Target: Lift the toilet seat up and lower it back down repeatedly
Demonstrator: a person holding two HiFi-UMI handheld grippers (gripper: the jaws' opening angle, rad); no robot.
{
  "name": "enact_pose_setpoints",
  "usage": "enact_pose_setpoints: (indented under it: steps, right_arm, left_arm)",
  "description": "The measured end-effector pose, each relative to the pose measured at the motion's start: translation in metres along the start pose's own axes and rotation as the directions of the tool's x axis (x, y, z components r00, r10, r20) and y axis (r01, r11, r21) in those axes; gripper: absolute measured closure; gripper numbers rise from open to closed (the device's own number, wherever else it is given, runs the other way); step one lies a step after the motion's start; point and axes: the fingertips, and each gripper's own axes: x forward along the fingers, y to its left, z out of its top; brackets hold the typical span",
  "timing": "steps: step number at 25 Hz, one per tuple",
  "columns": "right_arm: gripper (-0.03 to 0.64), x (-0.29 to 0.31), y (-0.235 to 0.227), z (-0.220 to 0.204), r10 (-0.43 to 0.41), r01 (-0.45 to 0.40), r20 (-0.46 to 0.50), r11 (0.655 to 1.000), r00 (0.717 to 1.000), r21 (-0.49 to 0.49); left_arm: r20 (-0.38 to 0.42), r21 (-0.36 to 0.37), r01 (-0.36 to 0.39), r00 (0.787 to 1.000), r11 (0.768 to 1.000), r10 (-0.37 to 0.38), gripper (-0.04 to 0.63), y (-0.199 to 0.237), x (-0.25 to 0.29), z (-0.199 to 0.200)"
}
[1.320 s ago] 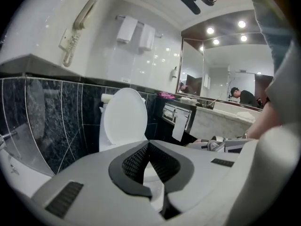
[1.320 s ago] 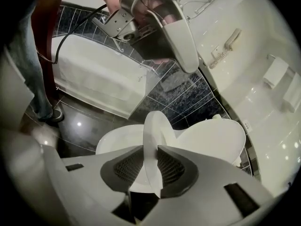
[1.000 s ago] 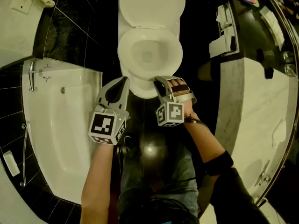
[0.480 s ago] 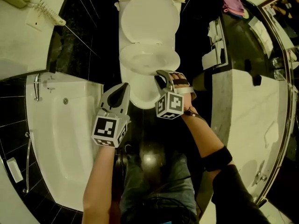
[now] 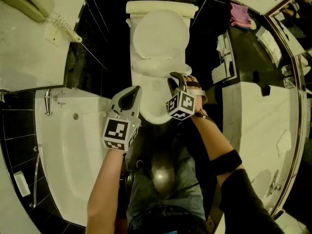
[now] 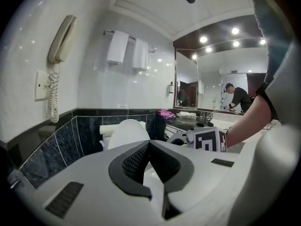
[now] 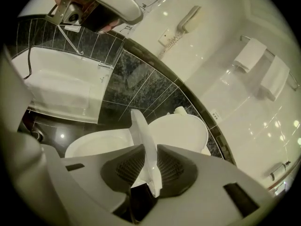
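Showing the bathroom from overhead in the head view, the toilet stands at upper centre of the frame, between the bathtub (image 5: pixel 63 145) at left and the vanity surface (image 5: pixel 258 111) at right. The lid (image 5: pixel 161 33) leans upright against the tank (image 5: pixel 162 6). The toilet seat (image 5: pixel 151 65) is tilted up off the bowl (image 5: pixel 156 101), roughly halfway between flat and upright. The right gripper (image 5: pixel 174 77) holds the seat at its front right rim. In the right gripper view, the seat's thin edge (image 7: pixel 141 131) stands between the two pads, and the right gripper (image 7: pixel 150 154) is clamped on it.

The left gripper (image 5: pixel 135 89) hangs just left of the bowl's front, apart from the seat. In its own view the left gripper (image 6: pixel 148 145) has its jaw tips together with nothing between them. Beyond them appear the raised lid, two towels (image 6: pixel 126 51) on a rail and a mirror (image 6: pixel 216 86). A wall phone (image 5: pixel 29 4) occupies the upper left of the head view, and a pink cloth (image 5: pixel 240 14) lies at upper right.
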Motion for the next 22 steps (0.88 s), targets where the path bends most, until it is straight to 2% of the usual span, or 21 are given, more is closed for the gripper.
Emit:
enact_pose_setpoints:
  steps: [7, 13, 22]
  right_arm:
    - [0.52, 0.023, -0.066, 0.015, -0.017, 0.018, 0.083, 1.0, 0.996, -0.007]
    - [0.522, 0.054, -0.123, 0.023, -0.001, -0.001, 0.101, 1.0, 0.995, 0.019]
    - [0.522, 0.104, -0.193, 0.027, 0.011, -0.014, 0.113, 0.999, 0.994, 0.03]
  left_arm:
    - [-0.031, 0.013, -0.076, 0.997, 0.997, 0.077, 0.607, 0.027, 0.06, 0.011]
    - [-0.056, 0.011, -0.094, 0.994, 0.996, 0.094, 0.607, 0.041, 0.122, 0.027]
    - [-0.041, 0.005, -0.145, 0.989, 0.989, 0.145, 0.607, 0.069, 0.186, 0.062]
